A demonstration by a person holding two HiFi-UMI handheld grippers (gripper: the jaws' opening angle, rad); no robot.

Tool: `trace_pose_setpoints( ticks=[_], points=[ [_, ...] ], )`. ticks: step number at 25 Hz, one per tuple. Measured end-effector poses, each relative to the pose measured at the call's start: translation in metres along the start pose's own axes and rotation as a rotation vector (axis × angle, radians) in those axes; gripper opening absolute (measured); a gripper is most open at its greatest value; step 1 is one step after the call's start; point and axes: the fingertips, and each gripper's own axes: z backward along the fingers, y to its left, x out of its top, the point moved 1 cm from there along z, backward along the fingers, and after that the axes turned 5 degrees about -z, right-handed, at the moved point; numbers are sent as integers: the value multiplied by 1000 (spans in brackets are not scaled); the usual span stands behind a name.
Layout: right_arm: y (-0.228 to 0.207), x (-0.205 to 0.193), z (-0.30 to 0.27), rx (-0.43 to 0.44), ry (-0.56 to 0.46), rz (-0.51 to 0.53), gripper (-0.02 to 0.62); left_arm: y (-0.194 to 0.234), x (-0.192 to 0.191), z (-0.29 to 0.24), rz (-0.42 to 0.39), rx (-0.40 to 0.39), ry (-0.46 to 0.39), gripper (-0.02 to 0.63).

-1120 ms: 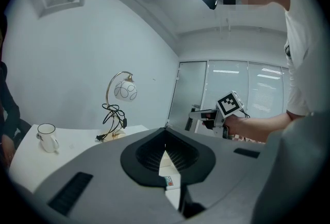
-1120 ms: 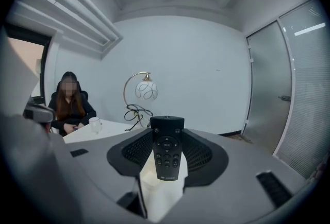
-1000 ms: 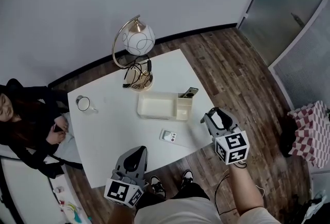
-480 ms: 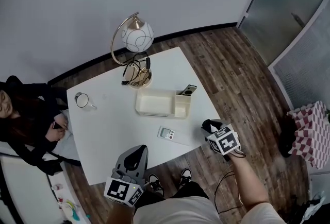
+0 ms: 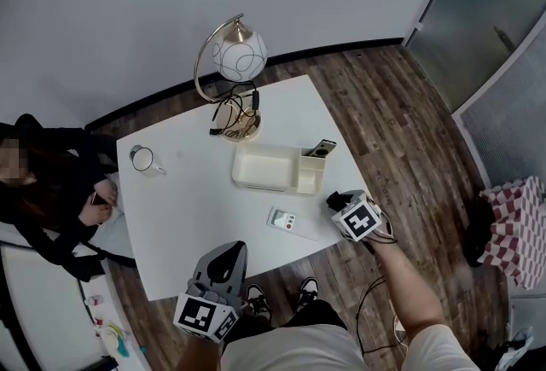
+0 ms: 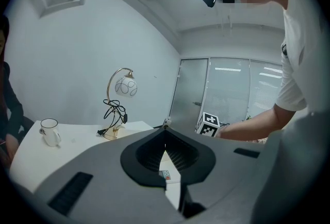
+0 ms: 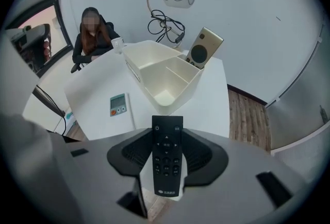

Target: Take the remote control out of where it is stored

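Observation:
A black remote control (image 7: 167,158) lies lengthwise between the jaws of my right gripper (image 7: 167,138), which is shut on it, buttons facing the camera. In the head view that right gripper (image 5: 336,200) points steeply down over the near right edge of the white table (image 5: 188,216), just in front of the white organiser box (image 5: 277,169). A gold and black remote (image 7: 204,47) stands upright in the box's small end compartment (image 5: 322,148). My left gripper (image 5: 229,252) hovers at the table's front edge, its jaws together with nothing between them (image 6: 166,138).
A small white remote with a screen (image 5: 284,222) lies flat in front of the box. A globe lamp (image 5: 239,54) with a tangled cord stands at the back, a white mug (image 5: 142,159) at the left. A seated person (image 5: 51,190) is beside the table's left edge.
My right gripper has sunk toward the table's near right edge and tipped to point steeply down. The left gripper has stayed where it was.

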Motion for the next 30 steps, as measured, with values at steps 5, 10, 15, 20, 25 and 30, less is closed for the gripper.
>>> trace_pose_setpoints(
  ticks=[5,10,15,20,25,30],
  points=[
    [2,0,-22,-15,25,48,181,4,-3,1,3,10,9,8],
    [3,-10,-37,-15,77,71,181,7,-9,0,8,17,21,8],
    [0,-16,-47,-17,102,76,181,9,-11,1,11,23,28,8],
    [-1,-23,-54,-23,118,83,181,7,-12,0,18,19,29,8],
    [-1,-24,-56,-19,124,80,183,6,-12,-2,18,13,27,8],
    [-2,-24,-56,-13,117,90,194,4,-10,-3,17,9,27,8]
  ],
)
